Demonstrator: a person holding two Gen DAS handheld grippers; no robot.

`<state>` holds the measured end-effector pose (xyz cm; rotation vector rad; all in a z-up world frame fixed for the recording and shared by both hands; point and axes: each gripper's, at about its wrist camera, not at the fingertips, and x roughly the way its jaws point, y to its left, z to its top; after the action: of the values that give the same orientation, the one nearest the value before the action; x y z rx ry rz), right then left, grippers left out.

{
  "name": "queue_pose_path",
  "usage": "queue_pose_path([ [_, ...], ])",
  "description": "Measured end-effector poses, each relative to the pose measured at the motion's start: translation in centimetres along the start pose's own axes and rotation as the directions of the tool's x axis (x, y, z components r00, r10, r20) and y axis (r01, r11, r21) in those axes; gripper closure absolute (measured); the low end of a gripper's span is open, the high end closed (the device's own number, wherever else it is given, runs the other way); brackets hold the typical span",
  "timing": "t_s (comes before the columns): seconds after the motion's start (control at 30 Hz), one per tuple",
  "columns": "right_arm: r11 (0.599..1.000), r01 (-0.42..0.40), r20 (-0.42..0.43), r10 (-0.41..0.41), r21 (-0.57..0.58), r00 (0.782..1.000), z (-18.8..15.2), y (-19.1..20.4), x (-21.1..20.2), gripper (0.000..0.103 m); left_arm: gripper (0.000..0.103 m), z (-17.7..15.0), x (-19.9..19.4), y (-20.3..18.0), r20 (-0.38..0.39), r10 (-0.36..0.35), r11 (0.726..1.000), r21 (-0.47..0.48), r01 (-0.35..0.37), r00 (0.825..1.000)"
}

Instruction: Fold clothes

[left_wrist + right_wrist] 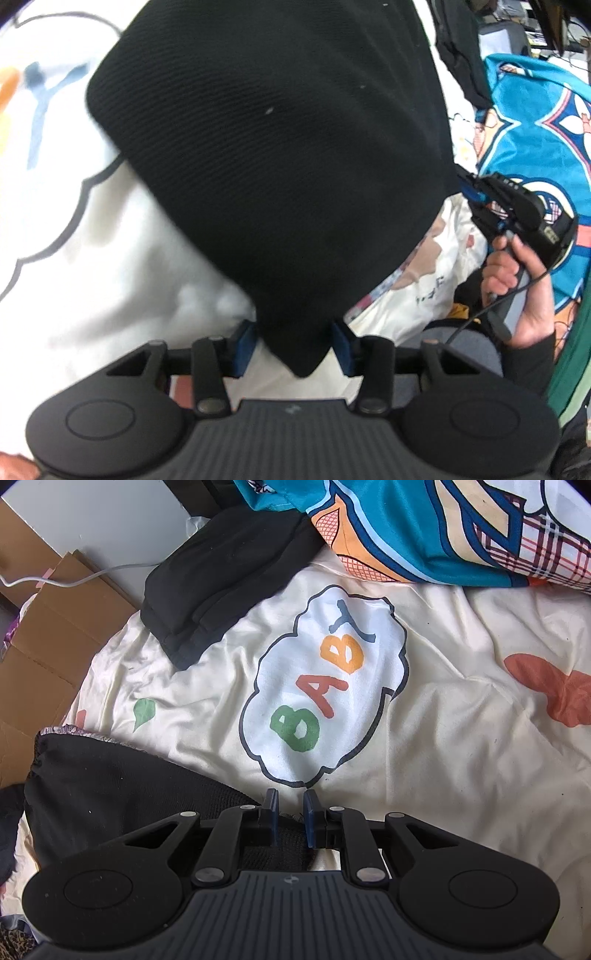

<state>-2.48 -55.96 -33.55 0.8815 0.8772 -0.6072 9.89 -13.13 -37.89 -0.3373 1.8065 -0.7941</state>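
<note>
The left claw (293, 349) pinches a bunched corner of the black cloth (280, 155) and holds it above the sheet (443, 760) to fold it over. The right claw (291, 818) is a little apart, holding nothing, over the cloth's edge

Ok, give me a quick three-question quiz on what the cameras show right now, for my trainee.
1. True or false: the right tongs stand open, pinching nothing.
2. Which word is printed on the bedsheet? A) BABY B) LOVE C) HOME
3. What do the left tongs hold?
Key: 1 true; 2 A; 3 the black garment.
</note>
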Motion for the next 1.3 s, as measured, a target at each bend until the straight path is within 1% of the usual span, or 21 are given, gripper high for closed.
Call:
queue_pose_path([
  [0.07, 1.0, -0.003, 0.0, 0.003, -0.003, 1.0, 0.0, 0.1, 0.0, 0.088, 0.056, 0.3, 0.0, -0.2, 0.011, -0.007, 1.0, 0.007, 0.007, 1.0],
  [0.27, 1.0, -0.002, -0.005, 0.002, 0.003, 1.0, 0.1, -0.3, 0.2, 0.087, 0.056, 0.7, 0.0, -0.9, 0.08, -0.019, 0.999, 0.037, 0.016, 0.997],
  [0.3, 1.0, -0.001, -0.006, 0.001, 0.005, 1.0, 0.1, -0.4, 0.2, 0.085, 0.056, 0.8, 0.1, -0.9, 0.087, -0.02, 0.999, 0.042, 0.016, 0.996],
  [0.33, 1.0, -0.001, -0.008, 0.001, 0.003, 1.0, 0.2, -0.4, 0.3, 0.08, 0.056, 0.7, 0.2, -0.9, 0.091, -0.021, 0.999, 0.048, 0.016, 0.996],
  [0.4, 1.0, -0.003, -0.014, 0.003, -0.005, 1.0, 0.3, -0.5, 0.3, 0.075, 0.056, 0.5, 0.1, -0.9, 0.1, -0.022, 0.998, 0.055, 0.016, 0.995],
  [0.43, 1.0, -0.008, -0.017, 0.008, -0.008, 1.0, 0.3, -0.5, 0.3, 0.068, 0.062, 0.4, 0.0, -0.9, 0.099, -0.02, 0.998, 0.059, 0.014, 0.995],
  [0.47, 1.0, -0.018, -0.022, 0.018, -0.01, 1.0, 0.4, -0.5, 0.3, 0.064, 0.069, 0.3, -0.1, -0.8, 0.097, -0.012, 0.998, 0.063, 0.006, 0.995],
  [0.5, 0.999, -0.034, -0.027, 0.034, -0.009, 0.999, 0.4, -0.5, 0.2, 0.059, 0.079, 0.2, -0.2, -0.6, 0.094, -0.011, 0.998, 0.063, 0.005, 0.996],
  [0.53, 0.999, -0.052, -0.032, 0.051, -0.007, 0.998, 0.6, -0.5, 0.1, 0.058, 0.086, 0.1, -0.3, -0.3, 0.092, -0.02, 0.998, 0.057, 0.015, 0.996],
  [0.6, 0.997, -0.082, -0.043, 0.081, -0.011, 0.996, 1.1, -0.3, -0.2, 0.056, 0.09, -0.2, -0.6, -0.5, 0.098, -0.025, 0.997, 0.069, 0.019, 0.995],
  [0.67, 0.994, -0.101, -0.06, 0.098, -0.05, 0.993, 1.8, 0.1, -0.6, 0.054, 0.092, -0.3, -0.7, -1.1, 0.098, -0.027, 0.995, 0.097, 0.017, 0.995],
  [0.73, 0.986, -0.12, -0.097, 0.109, -0.115, 0.989, 2.7, 0.7, -0.8, 0.054, 0.093, -0.3, -0.9, -1.7, 0.095, -0.037, 0.993, 0.115, 0.026, 0.995],
  [0.8, 0.973, -0.121, -0.143, 0.094, -0.194, 0.985, 3.4, 1.3, -0.8, 0.054, 0.094, -0.4, -1.4, -2.2, 0.094, -0.049, 0.99, 0.133, 0.036, 0.994],
  [0.9, 0.943, -0.119, -0.199, 0.057, -0.31, 0.978, 4.2, 2.2, -0.5, 0.054, 0.094, -0.7, -2.3, -2.2, 0.093, -0.07, 0.989, 0.134, 0.057, 0.993],
  [0.97, 0.926, -0.135, -0.235, 0.052, -0.353, 0.971, 4.6, 2.6, 0.0, 0.054, 0.094, -1.0, -2.8, -2.0, 0.093, -0.076, 0.989, 0.136, 0.063, 0.993],
  [1.07, 0.912, -0.167, -0.289, 0.056, -0.376, 0.956, 4.8, 2.8, 0.9, 0.054, 0.094, -1.3, -3.6, -1.7, 0.096, -0.066, 0.989, 0.142, 0.052, 0.993],
  [1.2, 0.896, -0.223, -0.362, 0.076, -0.384, 0.929, 4.2, 3.3, 2.1, 0.054, 0.095, -1.8, -4.2, -1.4, 0.093, -0.042, 0.989, 0.147, 0.028, 0.995],
  [1.3, 0.874, -0.275, -0.406, 0.099, -0.402, 0.909, 3.6, 4.0, 2.4, 0.054, 0.095, -1.9, -4.5, -1.1, 0.088, -0.026, 0.989, 0.148, 0.012, 0.996],
])
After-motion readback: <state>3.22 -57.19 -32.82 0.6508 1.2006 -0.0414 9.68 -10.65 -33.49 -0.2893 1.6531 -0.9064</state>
